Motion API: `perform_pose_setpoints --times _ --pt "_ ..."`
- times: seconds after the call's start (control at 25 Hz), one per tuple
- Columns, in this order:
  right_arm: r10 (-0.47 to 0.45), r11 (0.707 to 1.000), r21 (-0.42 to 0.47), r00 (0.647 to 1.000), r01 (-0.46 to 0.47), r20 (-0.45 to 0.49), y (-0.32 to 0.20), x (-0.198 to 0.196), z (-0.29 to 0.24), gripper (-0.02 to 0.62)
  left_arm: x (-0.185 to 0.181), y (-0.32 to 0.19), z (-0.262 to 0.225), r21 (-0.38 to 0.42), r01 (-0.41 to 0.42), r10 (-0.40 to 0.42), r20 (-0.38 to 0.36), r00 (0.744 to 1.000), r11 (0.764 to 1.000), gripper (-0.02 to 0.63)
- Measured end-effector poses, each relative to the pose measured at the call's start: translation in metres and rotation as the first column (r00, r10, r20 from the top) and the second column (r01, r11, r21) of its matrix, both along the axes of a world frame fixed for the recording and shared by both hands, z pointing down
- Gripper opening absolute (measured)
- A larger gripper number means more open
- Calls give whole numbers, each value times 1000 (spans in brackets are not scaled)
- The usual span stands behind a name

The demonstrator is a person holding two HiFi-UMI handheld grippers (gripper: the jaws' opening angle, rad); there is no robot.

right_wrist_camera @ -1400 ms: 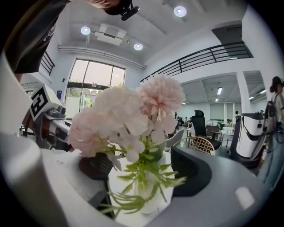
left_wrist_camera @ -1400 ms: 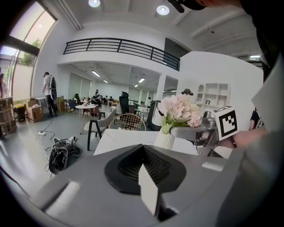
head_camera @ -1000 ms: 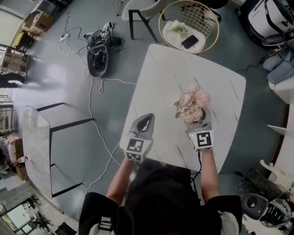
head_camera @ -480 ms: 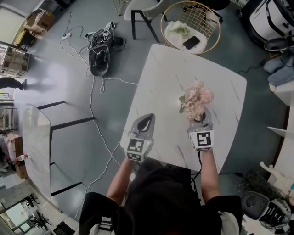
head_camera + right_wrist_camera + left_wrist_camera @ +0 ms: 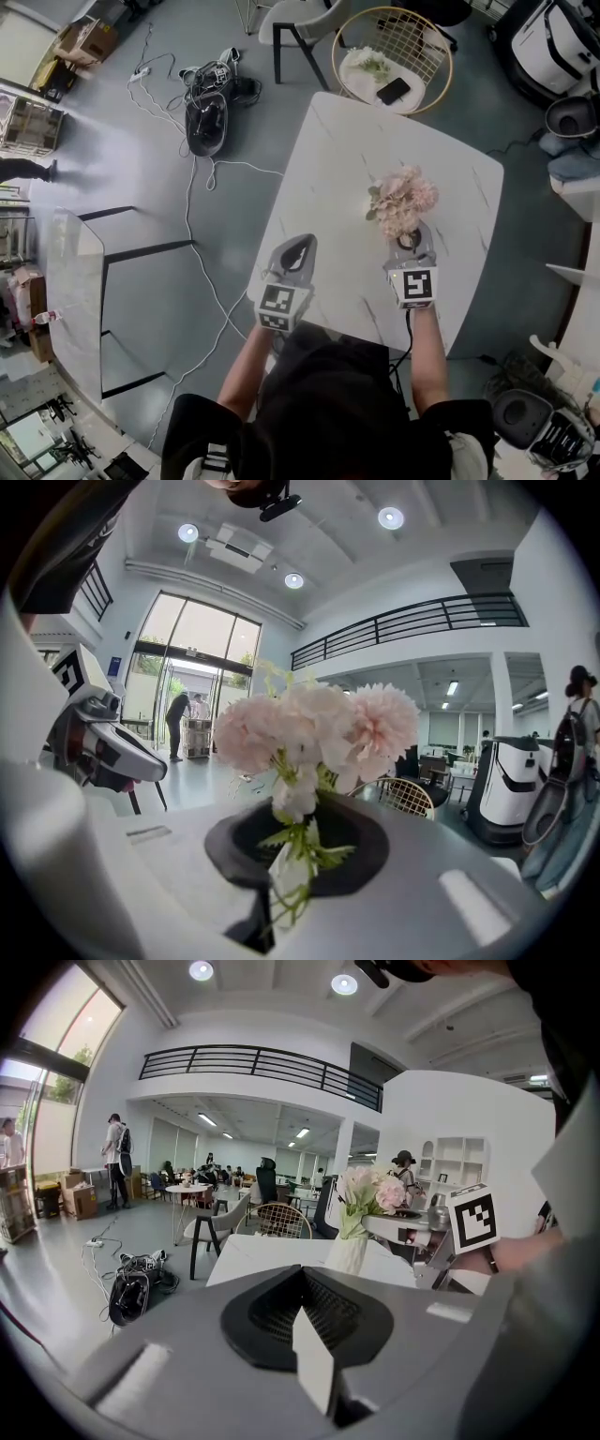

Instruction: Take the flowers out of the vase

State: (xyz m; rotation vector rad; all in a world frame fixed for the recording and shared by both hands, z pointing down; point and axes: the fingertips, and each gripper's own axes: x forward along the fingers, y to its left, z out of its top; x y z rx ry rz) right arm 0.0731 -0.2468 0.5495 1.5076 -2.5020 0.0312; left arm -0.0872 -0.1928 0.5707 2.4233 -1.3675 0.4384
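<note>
We judge the task barely begun: the grip is being made and the lift is all ahead. The pink flowers [image 5: 401,200] stand right of centre in the head view, on the white marble desk [image 5: 347,169], and they are not yet out of the vase [image 5: 348,1253]. In the left gripper view the vase shows as a small white ribbed vessel right of centre, with the green stems [image 5: 286,883] running down into its mouth.

The right tool [image 5: 410,240] sits just below the blooms in the head view. Its jaws are closing on the stems, which its own view shows pinched between them low in the frame, under the flower heads. The left tool [image 5: 299,246] hangs left of centre over the near edge of the desk, well apart from the vase. Its jaws are together with nothing between them.

What is left, as we read it, is to draw the bunch up and clear of the vase, perhaps with the free tool steadying the vase.

In the head view the vase is hidden under the blooms and the right tool. The right gripper view does not show it either, as the tool's own body cuts it off. We cannot tell how deep the stems reach.
</note>
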Motion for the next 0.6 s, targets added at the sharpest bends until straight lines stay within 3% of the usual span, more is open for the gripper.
perform_pose_setpoints --times 0.6 --pt "0 998 61 1000 1 -11 -1 0 -23 37 -4 3 -10 29 11 -11 -6 1000 1000 8"
